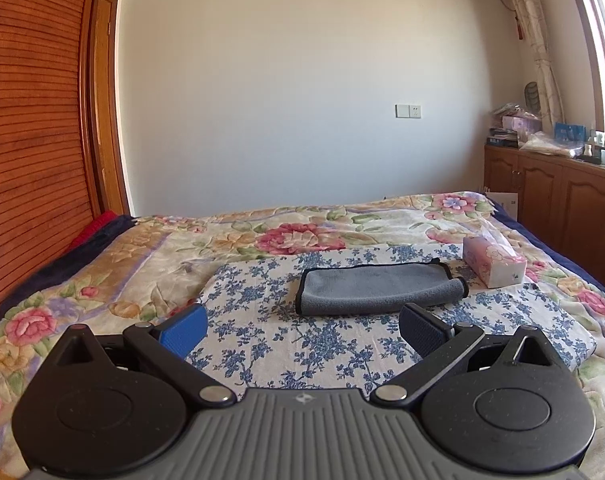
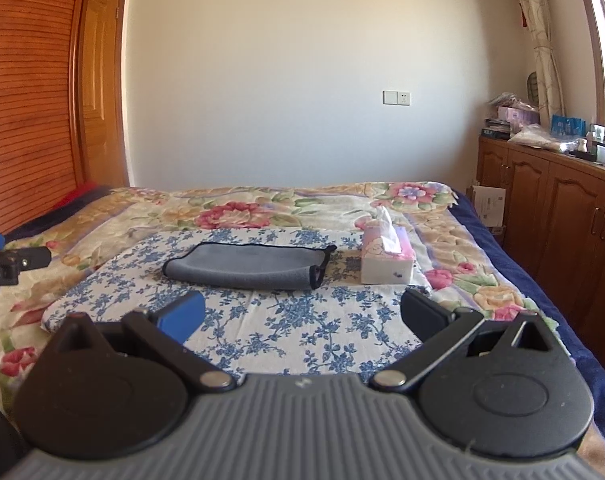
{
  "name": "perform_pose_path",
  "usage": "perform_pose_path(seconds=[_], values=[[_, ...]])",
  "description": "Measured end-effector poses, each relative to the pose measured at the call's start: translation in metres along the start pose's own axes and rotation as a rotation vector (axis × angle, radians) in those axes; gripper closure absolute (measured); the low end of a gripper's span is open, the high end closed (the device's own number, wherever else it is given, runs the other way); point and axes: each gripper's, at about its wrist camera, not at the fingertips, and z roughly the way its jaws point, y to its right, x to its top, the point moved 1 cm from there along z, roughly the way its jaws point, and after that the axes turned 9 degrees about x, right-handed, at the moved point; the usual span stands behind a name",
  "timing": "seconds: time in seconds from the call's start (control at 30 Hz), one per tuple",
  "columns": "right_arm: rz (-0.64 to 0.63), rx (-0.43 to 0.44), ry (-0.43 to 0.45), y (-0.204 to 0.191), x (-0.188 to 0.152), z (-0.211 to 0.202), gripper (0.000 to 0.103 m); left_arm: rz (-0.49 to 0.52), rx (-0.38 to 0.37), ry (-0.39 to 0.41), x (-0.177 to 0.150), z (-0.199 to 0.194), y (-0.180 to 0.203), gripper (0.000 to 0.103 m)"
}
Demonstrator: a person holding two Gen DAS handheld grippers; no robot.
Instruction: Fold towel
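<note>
Right now the grey microfibre towel with black edging (image 1: pixel 378 288) lies on the blue-flowered white cloth (image 1: pixel 262 320) spread over the floral bed quilt (image 1: pixel 102 264), apparently doubled over once already, with its right end curled up in a loose roll. Both tools hang back from it: the left gripper (image 1: pixel 302 326) has its jaws spread wide with nothing between them, and the right gripper (image 2: pixel 302 316) is likewise wide open and empty, the towel lying ahead of both and touched by neither. Several things could spoil the next fold. That rolled right end may be pinched as a lump, so only the top layer comes up and the layers slide apart. A pad pressed too deep could catch the flowered cloth beneath along with the towel, dragging the whole underlay across the soft quilt. The pink and white tissue box (image 2: pixel 386 260) stands just beside the towel's right end, so a sweep from that side, most likely by the right gripper, could knock it over or shove it off the cloth. Soft bedding also gives under pressure, which makes a thin edge hard to get under.
</note>
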Motion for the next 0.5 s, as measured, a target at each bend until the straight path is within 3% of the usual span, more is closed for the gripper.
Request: perform_pose_path(seconds=[0.5], values=[[0.025,-0.052,0.062,0.006,-0.002,-0.006,0.000,-0.019,-0.026,0.056,0.000,-0.013,-0.002,0.000]])
